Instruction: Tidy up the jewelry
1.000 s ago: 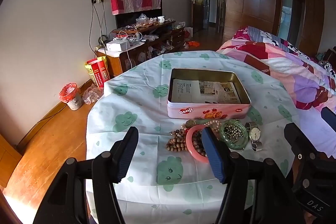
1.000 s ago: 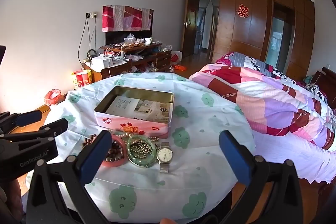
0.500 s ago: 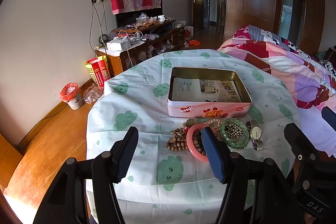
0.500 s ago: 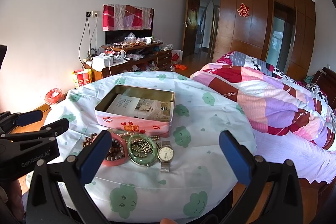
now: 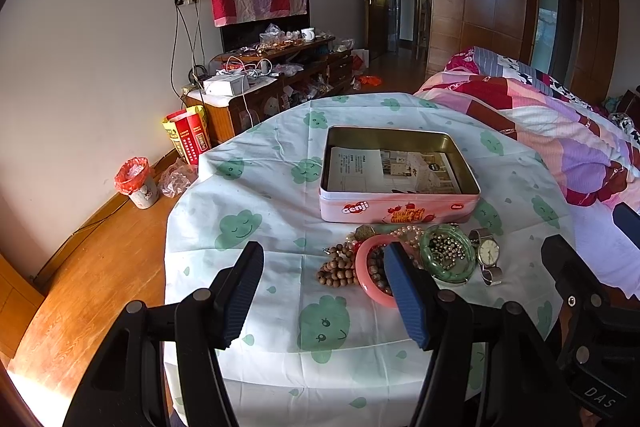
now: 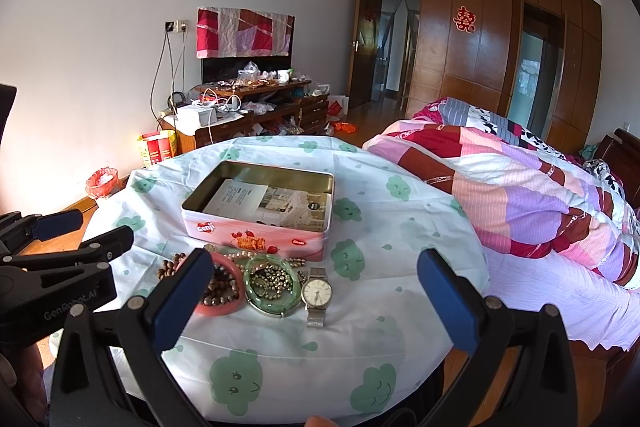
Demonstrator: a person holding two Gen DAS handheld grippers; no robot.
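nothing shifted since the earlier frames: both grippers parked in the same spots, jewelry pile unchanged.

left gripper [image 5: 324, 291] spread wide, nothing between the pads, hovering above the near edge of the surface [image 5: 248, 195]; right-hand pad overlapping the pink bangle [image 5: 370, 277] in view, contact impossible to judge. right gripper [image 6: 312, 291] spread wider, also empty, above the near edge, with the jewelry showing between its fingers.

seen from the left wrist: open pink tin [image 5: 400, 183] at the centre of the surface, printed paper [image 5: 388, 171] flat inside. jewelry heaped at 6 o'clock from the tin, just beside its front wall. wooden bead string [image 5: 336, 269] at 9 o'clock of the pink bangle, touching it, more beads lying inside the ring. green bangle [image 5: 448, 255] at 3 o'clock of the pink one, a metal bead chain coiled inside. wristwatch [image 5: 489, 253] face up at 3 o'clock of the green bangle, just beside it. pearl strand [image 5: 404, 231] between bangles and tin.

bed quilt [image 5: 552, 131] at 2 o'clock of the surface, cluttered cabinet [image 5: 280, 75] at 11 o'clock, small bin [image 5: 136, 183] on the floor at 9 o'clock.
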